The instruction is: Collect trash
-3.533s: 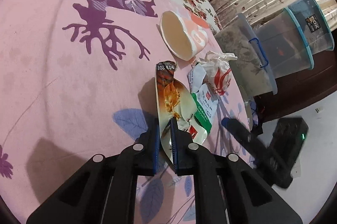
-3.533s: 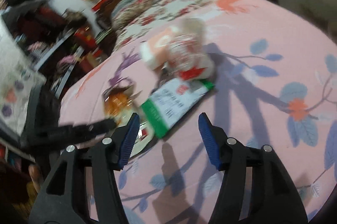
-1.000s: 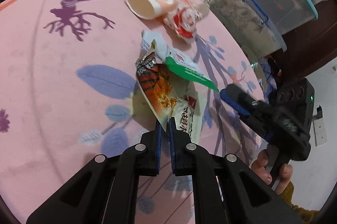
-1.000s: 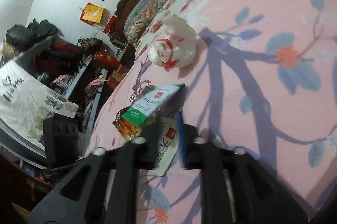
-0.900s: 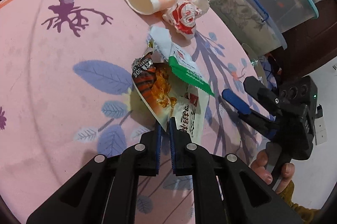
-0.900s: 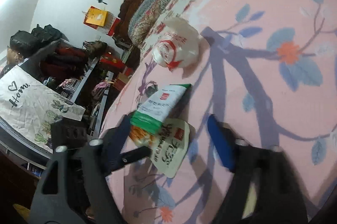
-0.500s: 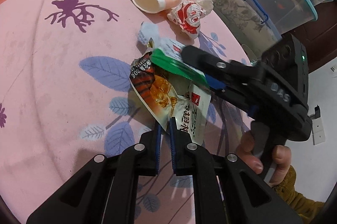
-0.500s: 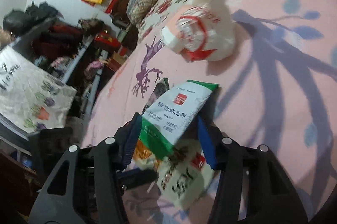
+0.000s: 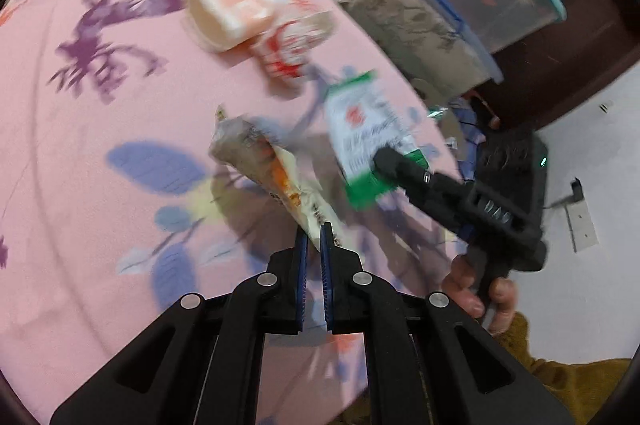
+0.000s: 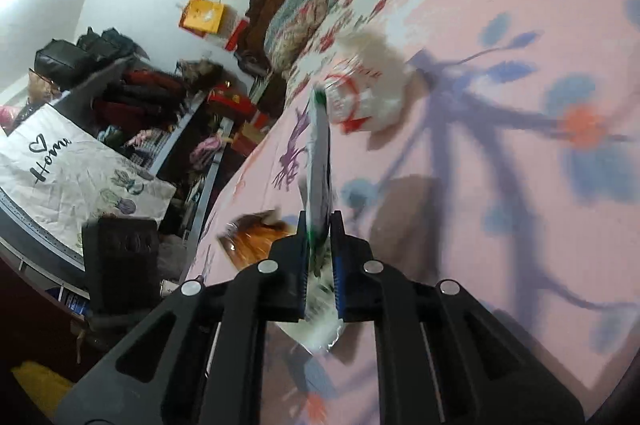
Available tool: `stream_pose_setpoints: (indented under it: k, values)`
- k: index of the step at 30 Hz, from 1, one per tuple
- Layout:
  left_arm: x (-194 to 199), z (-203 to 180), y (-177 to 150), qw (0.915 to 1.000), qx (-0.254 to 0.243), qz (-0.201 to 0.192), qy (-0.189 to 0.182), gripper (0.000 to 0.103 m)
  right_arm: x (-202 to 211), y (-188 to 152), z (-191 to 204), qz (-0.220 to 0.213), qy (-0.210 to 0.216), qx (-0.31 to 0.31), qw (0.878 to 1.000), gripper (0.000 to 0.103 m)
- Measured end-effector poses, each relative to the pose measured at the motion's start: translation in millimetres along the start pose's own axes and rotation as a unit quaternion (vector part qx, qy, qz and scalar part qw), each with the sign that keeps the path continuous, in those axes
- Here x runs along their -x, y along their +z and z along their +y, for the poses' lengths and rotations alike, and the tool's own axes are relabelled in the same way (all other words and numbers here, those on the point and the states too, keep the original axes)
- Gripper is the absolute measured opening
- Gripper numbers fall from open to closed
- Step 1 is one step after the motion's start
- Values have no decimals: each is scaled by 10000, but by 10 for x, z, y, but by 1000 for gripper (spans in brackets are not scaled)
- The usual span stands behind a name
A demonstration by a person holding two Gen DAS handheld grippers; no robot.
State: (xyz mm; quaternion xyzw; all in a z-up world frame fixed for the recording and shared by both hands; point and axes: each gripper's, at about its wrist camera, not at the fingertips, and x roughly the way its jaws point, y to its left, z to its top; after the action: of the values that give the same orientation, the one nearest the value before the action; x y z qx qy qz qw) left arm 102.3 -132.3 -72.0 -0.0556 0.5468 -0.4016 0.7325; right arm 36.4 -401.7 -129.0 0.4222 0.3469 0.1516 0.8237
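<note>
Green wrapper (image 10: 319, 161) clamped, orange wrapper (image 9: 280, 177) clamped

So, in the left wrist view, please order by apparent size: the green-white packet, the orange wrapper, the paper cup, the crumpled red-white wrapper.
1. Green-white packet
2. Orange wrapper
These two look alike; both are nearer the camera.
3. Paper cup
4. Crumpled red-white wrapper, blurred, only roughly comparable.
</note>
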Motion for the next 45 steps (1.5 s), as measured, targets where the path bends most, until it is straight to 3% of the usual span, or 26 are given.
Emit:
stream_pose_setpoints:
  k: [7,10,13,15,16,17,18,21,22,23,24,27,29,32,34,35,36,37,38,41,45]
  values:
    - [-395,-851,485,9955,-924,186,-127,6,1022,217,-675,-1244,-378,-653,9894,12]
    - [-642,-1171,694,9913,-1296,238,-41,6,1278,272,-868,-1458,-397,-880,9846,13]
    - [-875,-1276,757,9894,-1371,484,61,6,1354,243,-967,-1414,-436,-1015,9838,16]
    - [-1025,-1280,728,9877,-1404,653,217,6,1340,217,-983,-1277,-611,-1009,9848,25]
    - [-1083,-1249,716,9875,-1367,737,259,6,1342,207,-966,-1223,-729,-919,9855,47]
    - [-1140,-1210,704,9877,-1301,811,294,6,1338,199,-913,-1247,-755,-722,9867,63]
    - [-1175,-1176,698,9881,-1244,850,321,6,1331,194,-834,-1242,-899,-442,9872,70]
    - [-1190,-1030,692,9898,-1025,901,406,8,1209,187,-576,-960,-1443,518,9835,74]
    - [-1188,-977,714,9904,-937,914,452,21,1159,165,-534,-830,-1564,781,9811,74]
    - [-1164,-904,745,9915,-802,900,496,43,1091,159,-481,-706,-1666,982,9786,73]
    - [-1140,-846,782,9929,-670,848,494,51,1031,156,-446,-573,-1812,1177,9747,73]
    - [-1125,-738,968,9963,-389,737,206,58,875,137,-356,-240,-2270,1695,9587,74]
    - [-1234,-706,1100,9964,-259,778,202,78,783,120,-281,-88,-2535,2048,9454,81]
    - [-1462,-638,1266,9952,-1,897,391,81,607,170,-192,164,-2822,2432,9279,90]
    - [-1570,-617,1329,9953,98,869,404,80,477,211,-226,430,-2925,2472,9228,89]
    - [-1583,-634,1350,9959,69,761,477,59,448,196,-233,494,-2914,2512,9217,83]
    - [-1613,-645,1354,9953,27,781,573,44,441,165,-207,478,-2914,2650,9179,73]
    - [-1619,-670,1355,9950,-51,744,672,30,445,129,-174,475,-2888,2794,9145,54]
    - [-1597,-694,1354,9959,-78,700,572,22,476,107,-159,486,-2758,2809,9180,35]
    - [-1499,-817,1357,9964,-291,576,558,17,607,60,-223,384,-2485,2600,9323,16]
    - [-1497,-1045,1342,9963,-508,636,285,17,870,60,-367,-85,-2496,2149,9442,15]
